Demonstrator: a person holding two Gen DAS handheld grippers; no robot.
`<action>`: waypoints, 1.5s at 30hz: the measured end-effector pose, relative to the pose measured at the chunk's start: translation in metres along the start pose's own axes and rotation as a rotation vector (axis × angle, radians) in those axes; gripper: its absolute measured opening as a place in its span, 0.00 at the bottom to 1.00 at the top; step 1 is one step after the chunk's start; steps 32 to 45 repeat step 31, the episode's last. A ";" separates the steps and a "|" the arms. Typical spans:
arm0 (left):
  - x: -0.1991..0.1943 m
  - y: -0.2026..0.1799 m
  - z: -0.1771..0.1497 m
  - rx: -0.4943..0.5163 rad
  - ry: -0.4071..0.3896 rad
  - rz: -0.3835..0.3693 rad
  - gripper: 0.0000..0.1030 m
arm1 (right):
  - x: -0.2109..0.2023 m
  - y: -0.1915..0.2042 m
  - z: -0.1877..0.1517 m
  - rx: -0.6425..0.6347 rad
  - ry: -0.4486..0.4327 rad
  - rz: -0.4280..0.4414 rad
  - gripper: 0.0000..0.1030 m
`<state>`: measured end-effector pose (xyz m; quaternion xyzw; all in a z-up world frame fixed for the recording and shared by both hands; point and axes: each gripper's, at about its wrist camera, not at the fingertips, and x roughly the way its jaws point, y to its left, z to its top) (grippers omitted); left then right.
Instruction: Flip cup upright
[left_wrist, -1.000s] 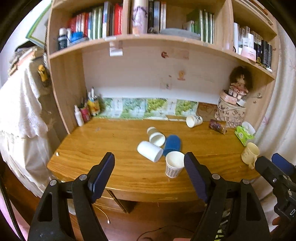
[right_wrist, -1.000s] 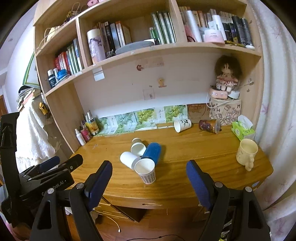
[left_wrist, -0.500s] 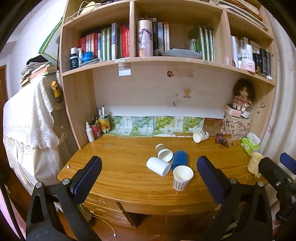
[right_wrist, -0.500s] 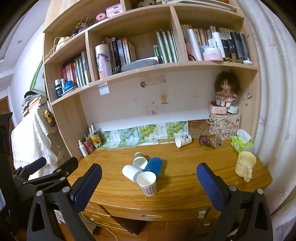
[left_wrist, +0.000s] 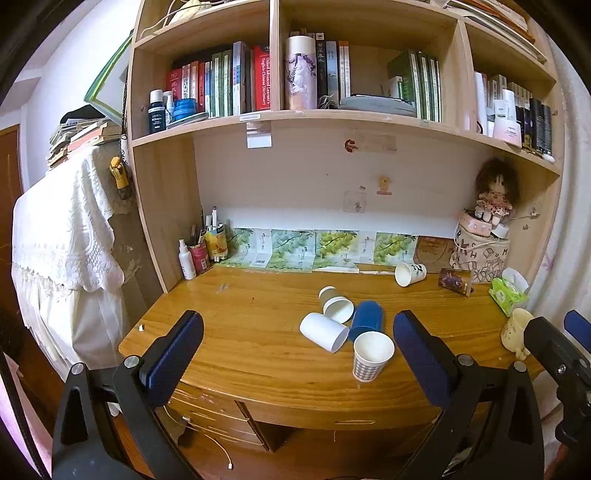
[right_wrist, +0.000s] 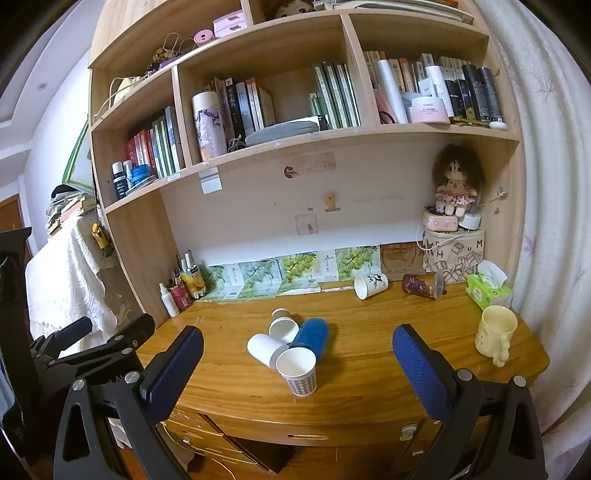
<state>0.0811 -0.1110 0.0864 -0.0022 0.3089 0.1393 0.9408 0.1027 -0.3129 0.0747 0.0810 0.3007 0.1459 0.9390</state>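
I held both grippers level before the desk (left_wrist: 258, 347). Left gripper (left_wrist: 297, 343) and right gripper (right_wrist: 297, 354) had fingers spread wide, empty, short of the checked paper cup (right_wrist: 297, 371).

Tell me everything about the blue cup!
The blue cup is plain dark blue and looks smooth, maybe plastic. It lies on its side on the desk, its closed bottom towards the shelves. Its open end faces the checked cup, which stands upright right in front and hides the rim. A white cup and a brown-banded cup, both tipped over, lie close on its left, seemingly touching. Neither gripper holds it.
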 end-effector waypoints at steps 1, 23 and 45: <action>0.000 0.000 0.000 -0.001 0.001 -0.001 1.00 | 0.001 -0.001 0.000 0.004 0.004 -0.001 1.00; -0.008 -0.014 0.004 -0.002 -0.067 0.028 1.00 | 0.020 -0.015 0.000 0.003 0.081 0.002 1.00; -0.011 -0.022 0.004 -0.002 -0.075 0.032 1.00 | 0.021 -0.022 0.000 0.006 0.094 0.001 1.00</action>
